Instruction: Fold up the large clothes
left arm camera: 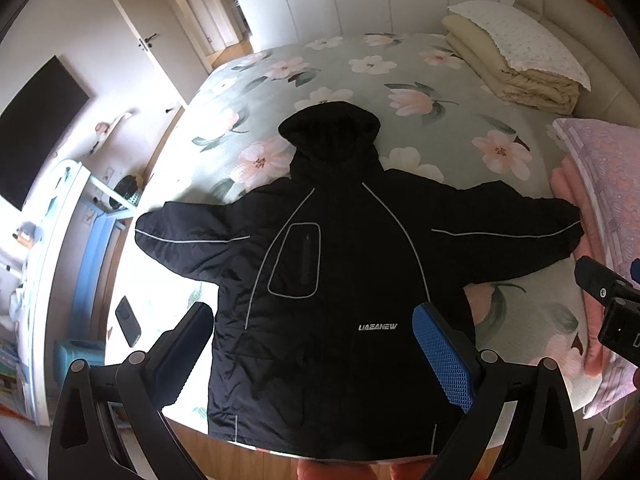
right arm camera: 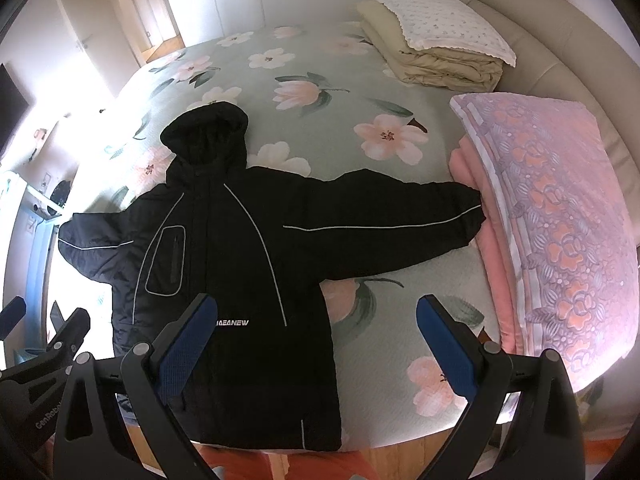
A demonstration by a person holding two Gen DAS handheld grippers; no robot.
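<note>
A big black jacket (left arm camera: pixel 340 264) lies flat on the bed (left arm camera: pixel 360 72), front side up, with its hood at 12 o'clock and its bottom edge at 6 o'clock by the bed's edge. One sleeve points to 9 o'clock and the other to 3 o'clock, where its cuff touches a pink folded blanket (right arm camera: pixel 560 216). A cream folded quilt (right arm camera: pixel 432 52) with a white pillow (right arm camera: pixel 444 24) on top sits well apart at 1 o'clock. The left gripper (left arm camera: pixel 320 356) hangs over the jacket's lower part, its jaws wide open and empty. The right gripper (right arm camera: pixel 320 348) hangs over the jacket's 3 o'clock side, also wide open, holding nothing. A dark phone (left arm camera: pixel 128 322) lies at 8 o'clock.
</note>
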